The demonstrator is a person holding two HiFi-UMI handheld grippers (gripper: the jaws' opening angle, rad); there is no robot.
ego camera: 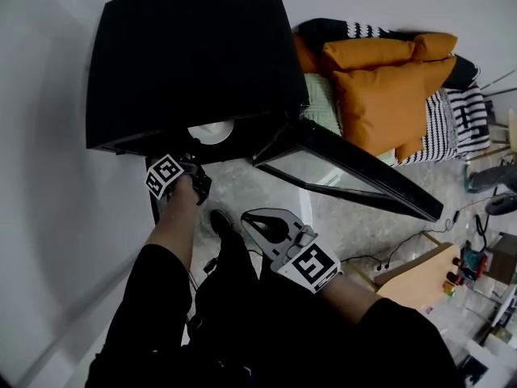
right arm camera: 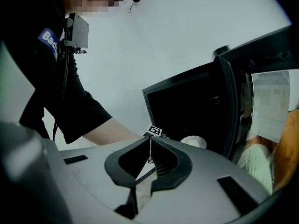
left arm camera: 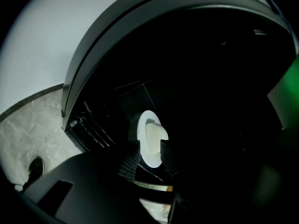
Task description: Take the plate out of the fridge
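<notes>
**Plate still in the fridge, left tongs around its rim**

We see the white plate (left arm camera: 150, 139) inside the black fridge (ego camera: 186, 55), low in the dark compartment and close to the front opening. From the head view only a part of it peeks out under the fridge's top edge. A pale raised shape sits at its middle (we cannot say what it is).

The left gripper (left arm camera: 148, 153) reaches into the opening. Its two ribbed pads stand apart, one on each side of the plate's near rim. The rim lies between them, but we see no clear press on it. The bare left forearm (ego camera: 174, 225) leads down to it from a black sleeve.

The right gripper (right arm camera: 150, 141) hangs back outside the fridge, above the person's dark-clad lap. Its jaws are closed tip to tip with nothing between them. From its own view we look past them to the left arm, the plate and the open compartment.

The fridge door (ego camera: 355, 168) stands swung wide to the right, its inner side turned up towards us. The fridge sits on a pale marbled floor (ego camera: 242, 192) against a white wall. Just behind the door is a sofa piled with orange cushions (ego camera: 388, 87) and a black-and-white striped pillow (ego camera: 464, 124). Farther right, well apart from the fridge, a wooden table (ego camera: 412, 277) carries small clutter, and a cable trails on the floor beside it.
</notes>
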